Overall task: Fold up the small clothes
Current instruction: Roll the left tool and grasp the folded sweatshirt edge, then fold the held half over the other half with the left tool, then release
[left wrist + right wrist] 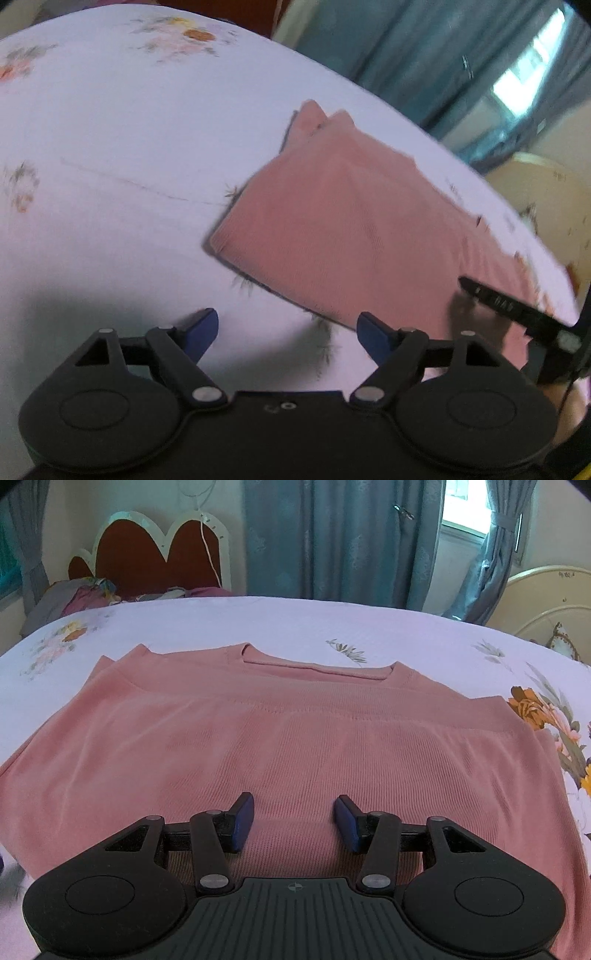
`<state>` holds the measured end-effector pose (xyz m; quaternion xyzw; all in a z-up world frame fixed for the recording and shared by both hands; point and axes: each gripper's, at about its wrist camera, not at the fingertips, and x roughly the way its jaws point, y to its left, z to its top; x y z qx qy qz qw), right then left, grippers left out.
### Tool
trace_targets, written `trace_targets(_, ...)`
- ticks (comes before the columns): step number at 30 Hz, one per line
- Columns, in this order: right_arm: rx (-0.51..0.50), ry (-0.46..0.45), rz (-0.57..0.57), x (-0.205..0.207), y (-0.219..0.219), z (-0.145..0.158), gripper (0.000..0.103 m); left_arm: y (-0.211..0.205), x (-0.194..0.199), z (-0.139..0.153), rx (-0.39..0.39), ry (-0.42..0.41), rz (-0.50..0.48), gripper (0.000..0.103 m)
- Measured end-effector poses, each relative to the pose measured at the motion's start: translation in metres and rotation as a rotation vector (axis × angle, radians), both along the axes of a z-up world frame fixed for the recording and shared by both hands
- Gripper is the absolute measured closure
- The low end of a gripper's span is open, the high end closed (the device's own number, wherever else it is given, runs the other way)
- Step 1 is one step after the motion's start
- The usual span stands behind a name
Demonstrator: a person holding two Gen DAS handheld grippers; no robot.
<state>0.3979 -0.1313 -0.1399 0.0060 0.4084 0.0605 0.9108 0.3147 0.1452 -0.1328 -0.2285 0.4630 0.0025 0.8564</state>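
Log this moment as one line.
left gripper: open, over sheet | right gripper: open, over top | top: flat, unheld

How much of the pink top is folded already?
The pink top lies flat on the bedsheet, its sleeves apparently tucked in. Nothing is gripped: the left hand-held gripper and right hand-held gripper are both open. Folding it smaller still remains.

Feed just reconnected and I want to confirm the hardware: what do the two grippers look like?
Both match: the left gripper and the right gripper each have a matte black body with two round discs, black link arms on silver pivot pins, and blue pads on the fingers. The right body is ribbed, with a small crosshair mark; the left is smooth. No sleeves show.
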Motion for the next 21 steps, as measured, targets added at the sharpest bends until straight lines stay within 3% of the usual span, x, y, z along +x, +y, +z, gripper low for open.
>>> trace_targets(7,0.009,-0.004,-0.005,0.001,-0.001,0.001,0.054,0.002,0.032,-0.018,-0.178,-0.090,0.076,0.022)
trace_targets(13,0.031,-0.026,-0.021,0.002,-0.004,0.010,0.054,-0.003,0.062,-0.028,-0.265,-0.190,0.153,0.024)
trace_targets(15,0.025,-0.061,-0.045,0.002,-0.006,0.016,0.054,-0.003,0.065,-0.031,-0.273,-0.216,0.171,0.038)
trace_targets(17,0.003,-0.079,-0.052,0.003,-0.006,0.018,0.054,-0.001,0.069,-0.039,-0.294,-0.218,0.196,0.068)
trace_targets(19,-0.022,-0.062,-0.043,0.005,-0.003,0.013,0.054,0.001,0.073,-0.046,-0.300,-0.218,0.218,0.085)
trace_targets(21,-0.037,-0.021,-0.018,0.005,0.001,-0.002,0.054,0.004,0.072,-0.049,-0.304,-0.223,0.225,0.088)
